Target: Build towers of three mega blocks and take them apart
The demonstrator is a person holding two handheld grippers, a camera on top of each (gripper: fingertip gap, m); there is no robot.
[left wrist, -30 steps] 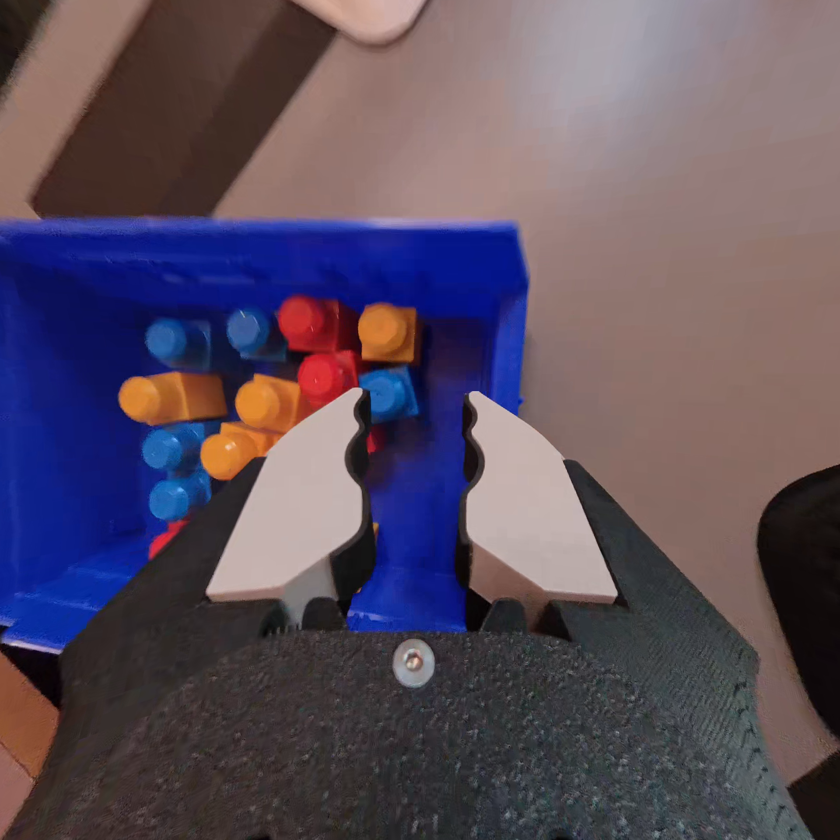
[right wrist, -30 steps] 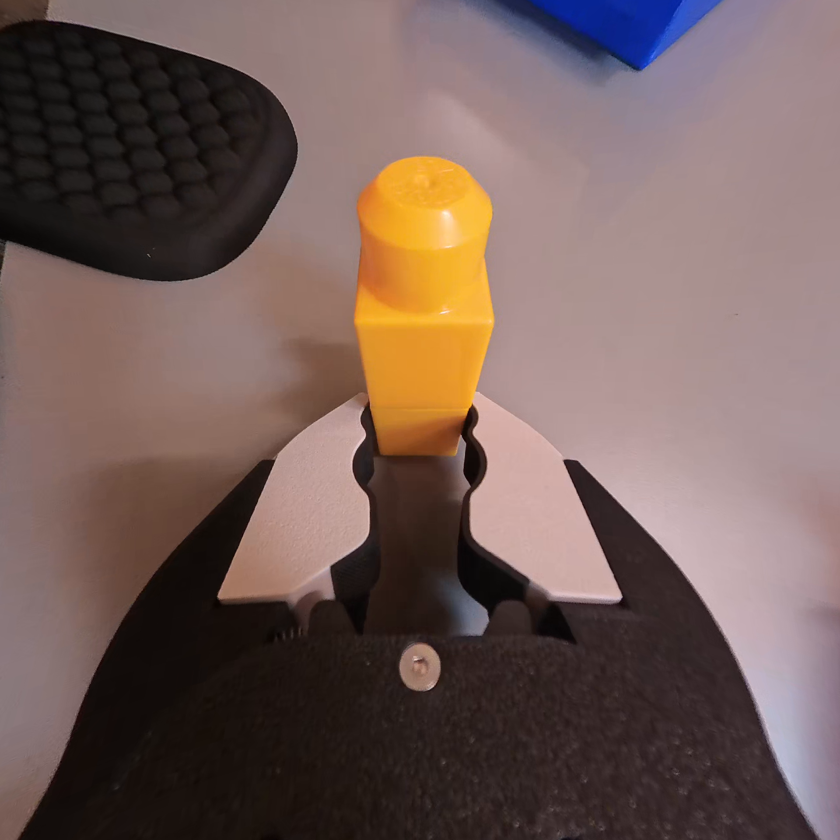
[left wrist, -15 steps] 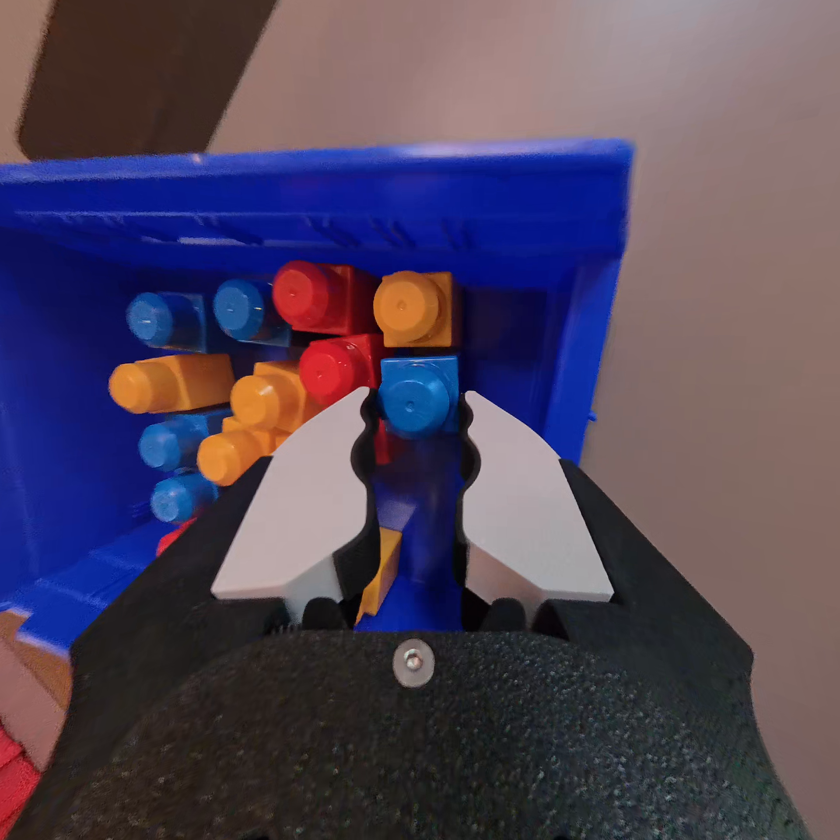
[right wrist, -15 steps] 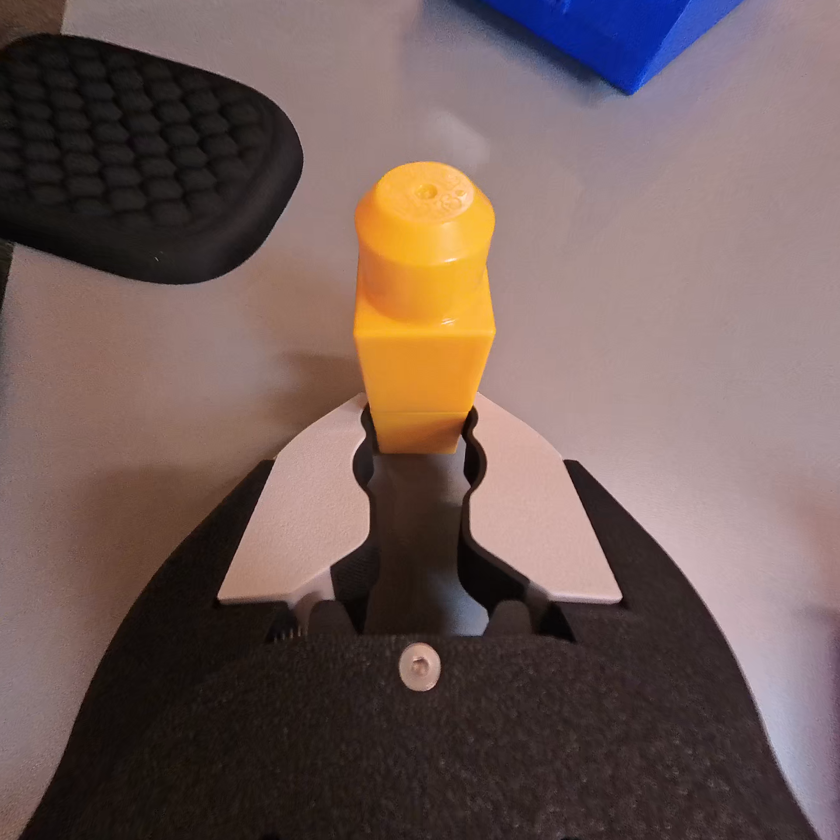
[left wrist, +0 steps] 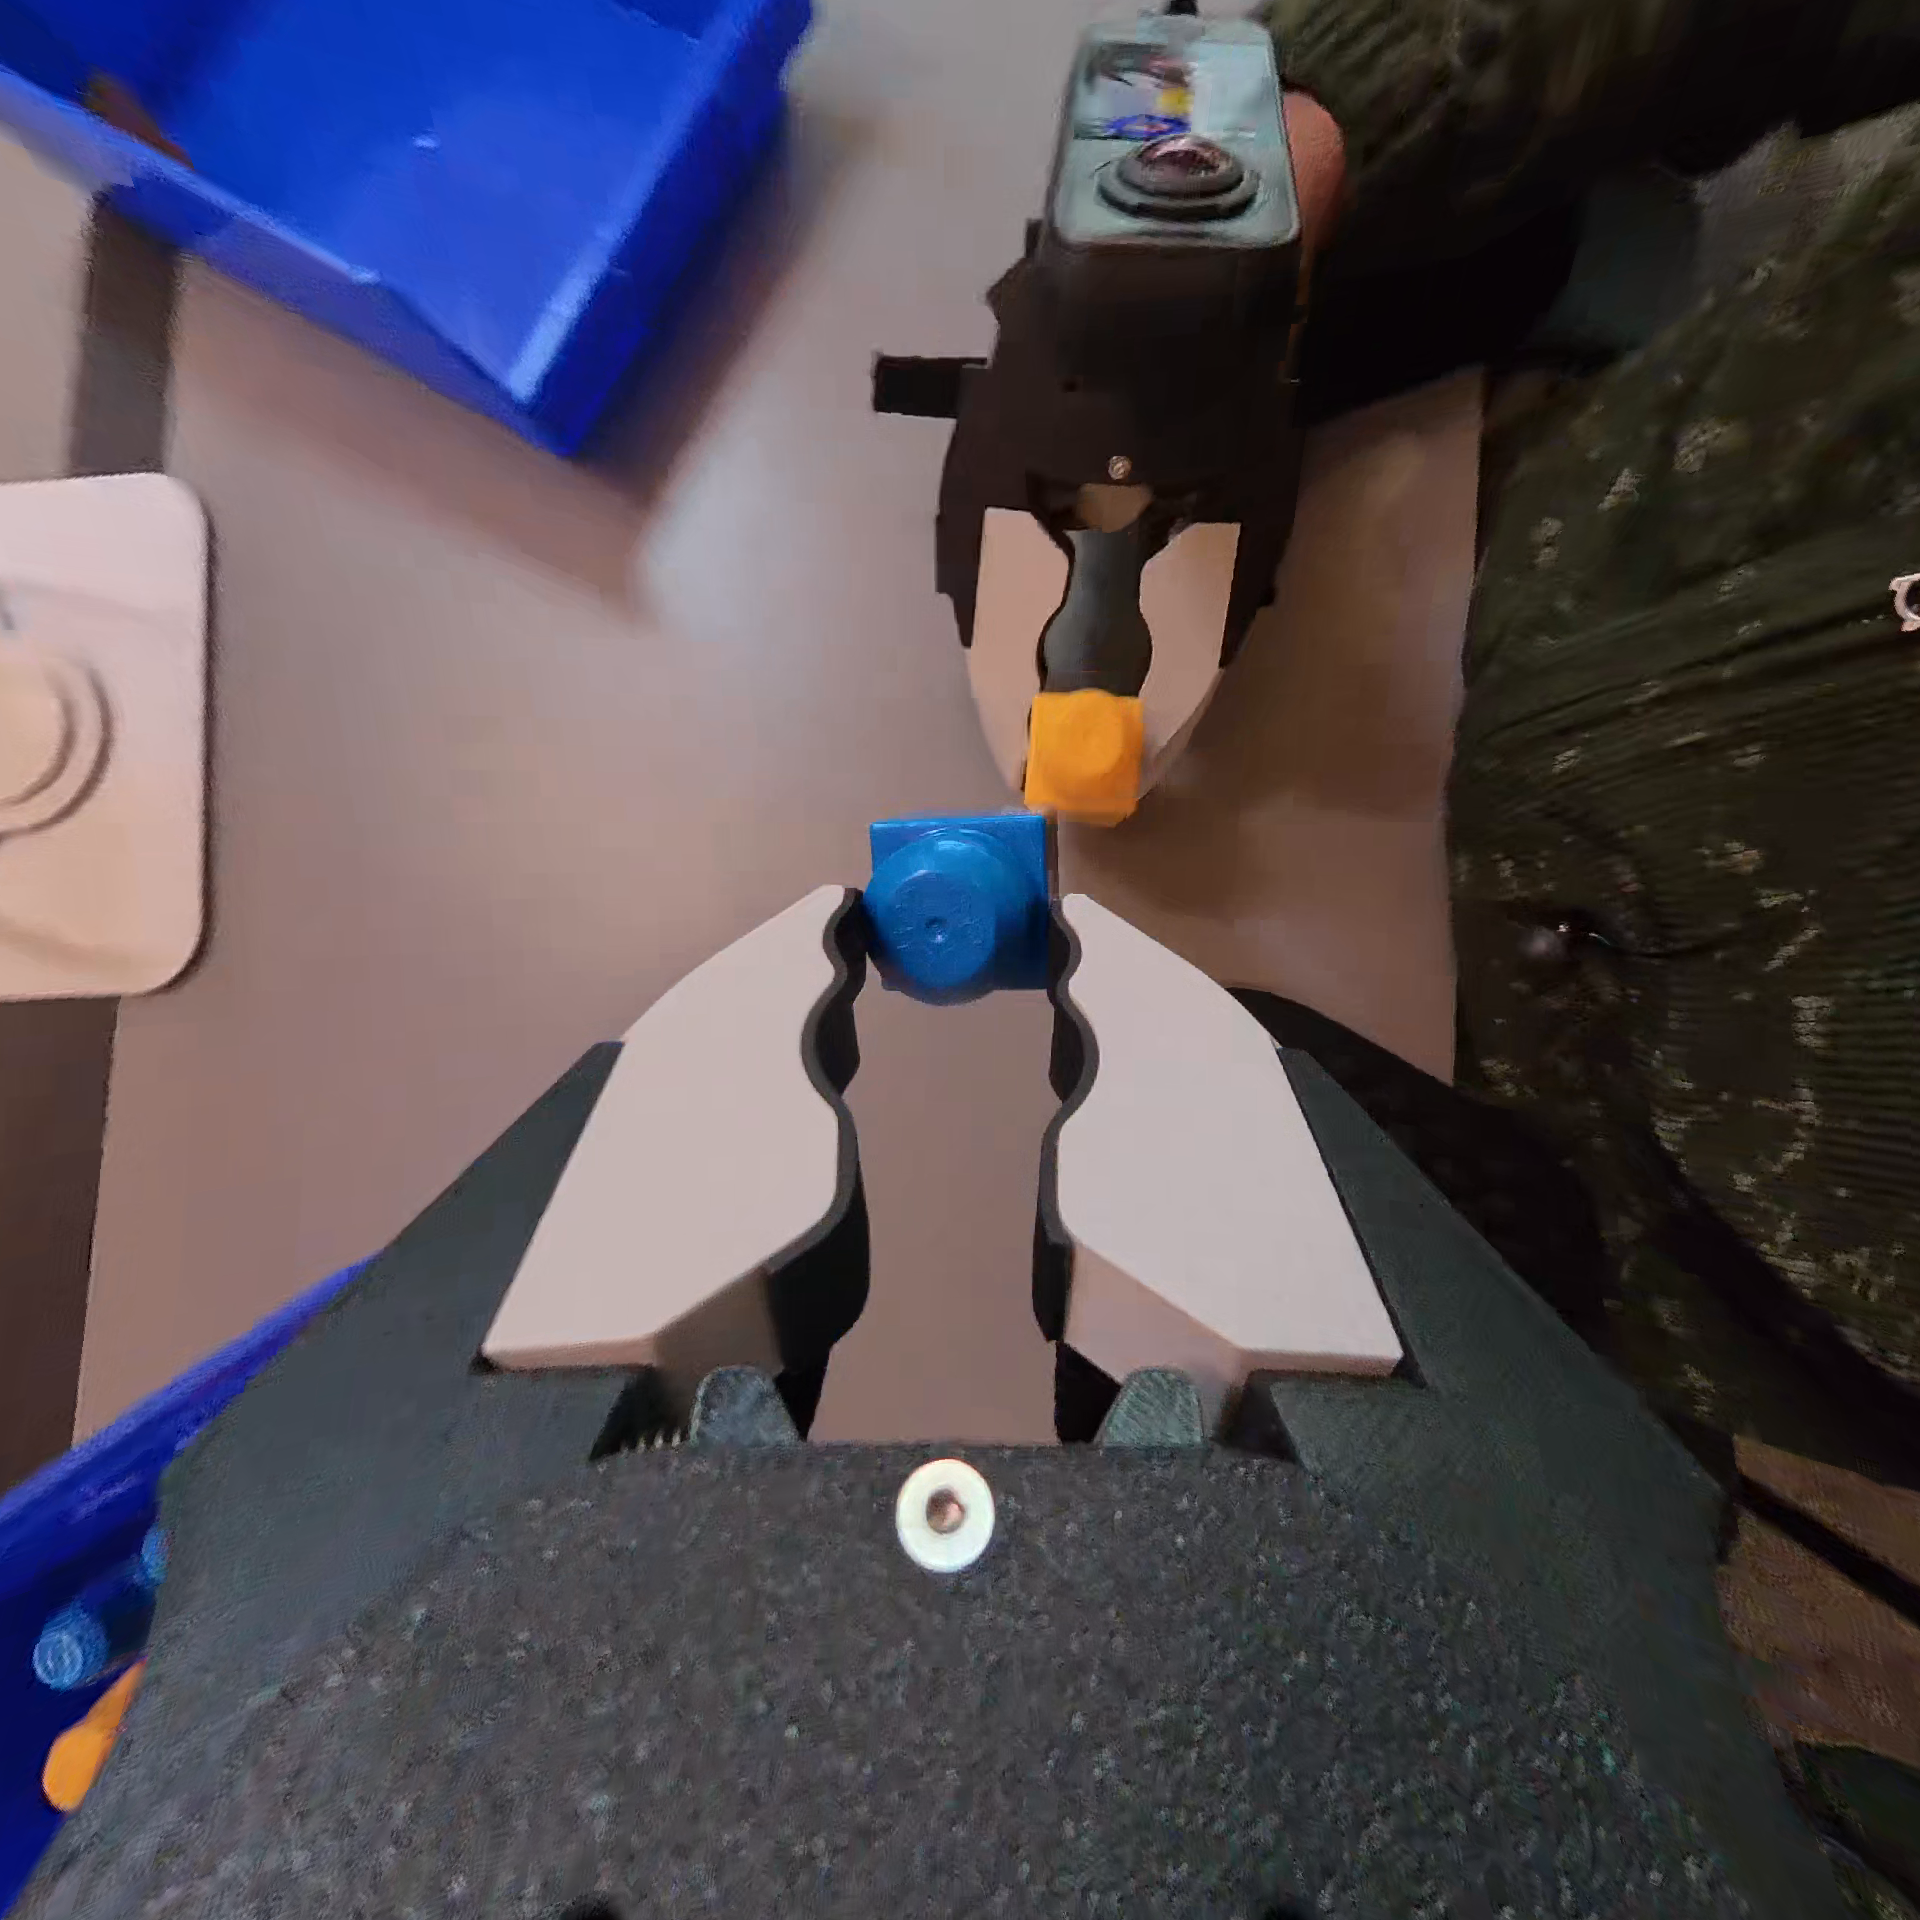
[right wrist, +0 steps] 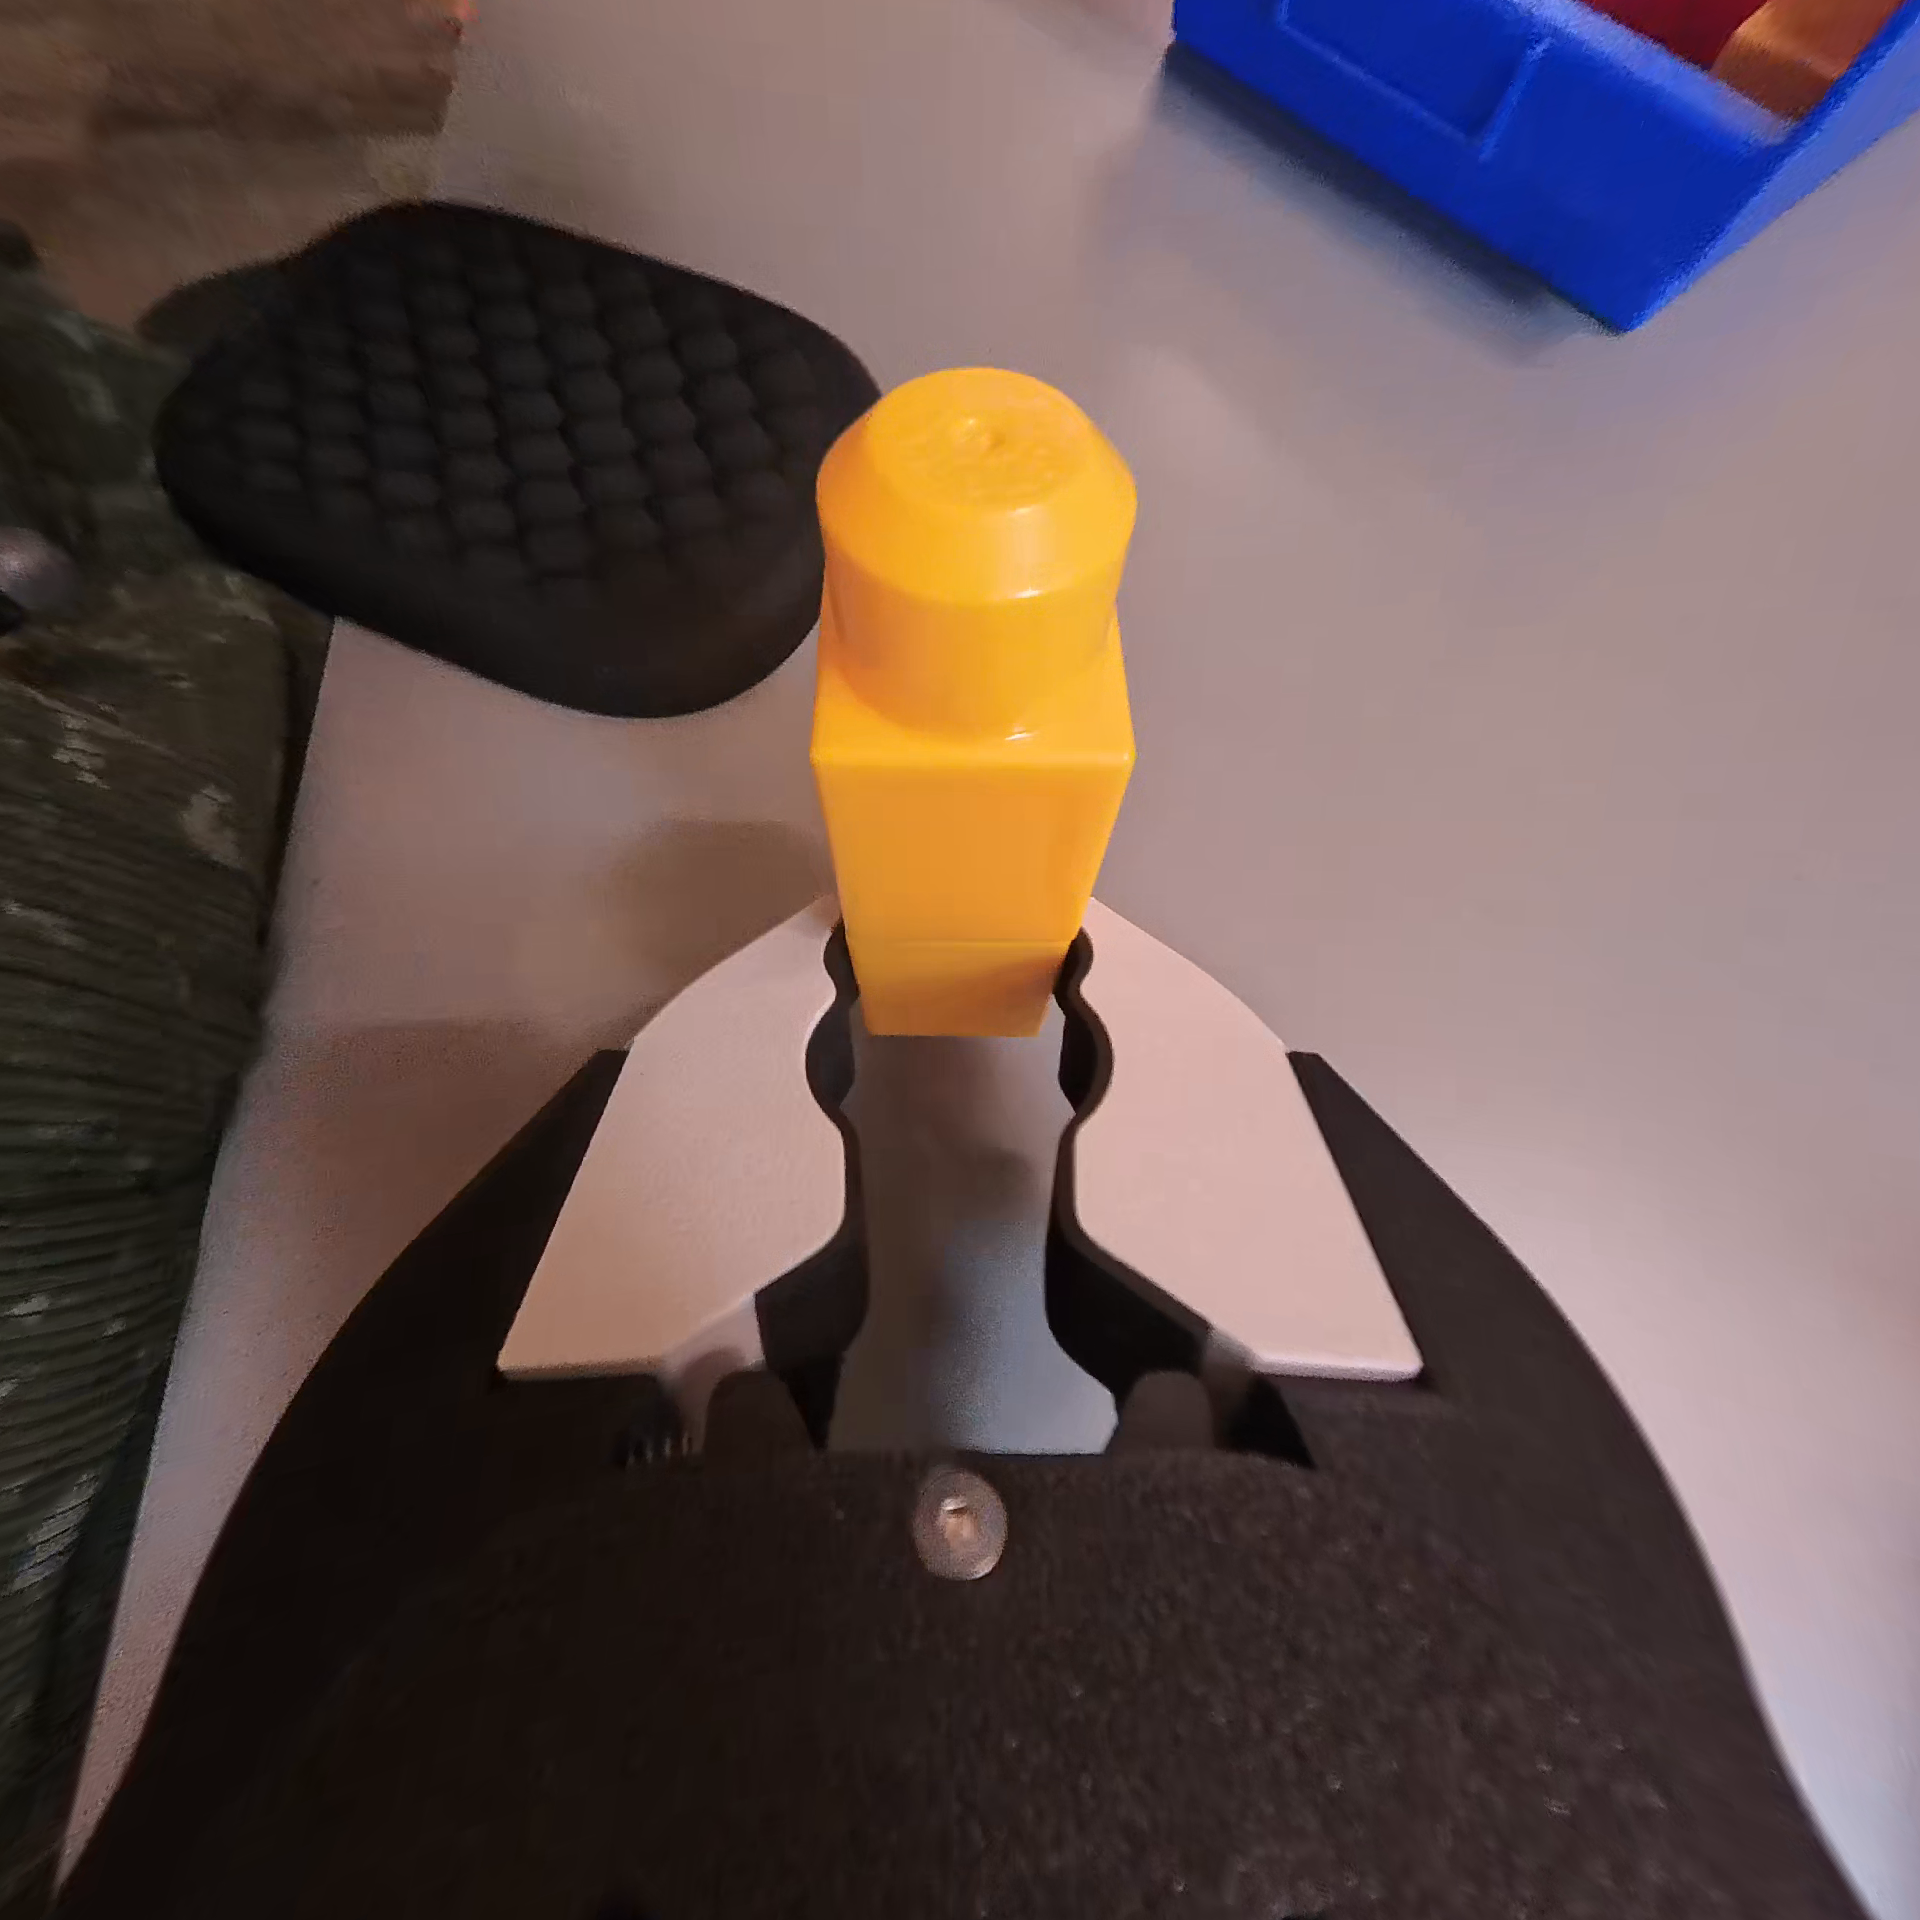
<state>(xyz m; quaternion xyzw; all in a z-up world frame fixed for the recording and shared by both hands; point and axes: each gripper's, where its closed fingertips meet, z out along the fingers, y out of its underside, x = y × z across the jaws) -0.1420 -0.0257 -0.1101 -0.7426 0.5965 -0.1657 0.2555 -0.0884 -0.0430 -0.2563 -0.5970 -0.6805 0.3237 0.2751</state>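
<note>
My left gripper is shut on a blue mega block, stud toward the camera, held above the table. My right gripper is shut on the lower of two stacked orange mega blocks, which stand upright with the stud on top. In the left wrist view the right gripper shows farther off, holding the orange stack just beyond and right of the blue block.
A blue bin stands at the upper left; another blue bin with loose blocks shows at the lower left and in the right wrist view. A black textured pad lies left. A person's camouflage sleeve fills the right. A white pad lies left. Left tips to right tips: about 15 centimeters.
My left gripper closed on the blue block in the bin, lifted it out and swung over the table toward the right gripper. The right gripper shifted slightly with its orange stack.
</note>
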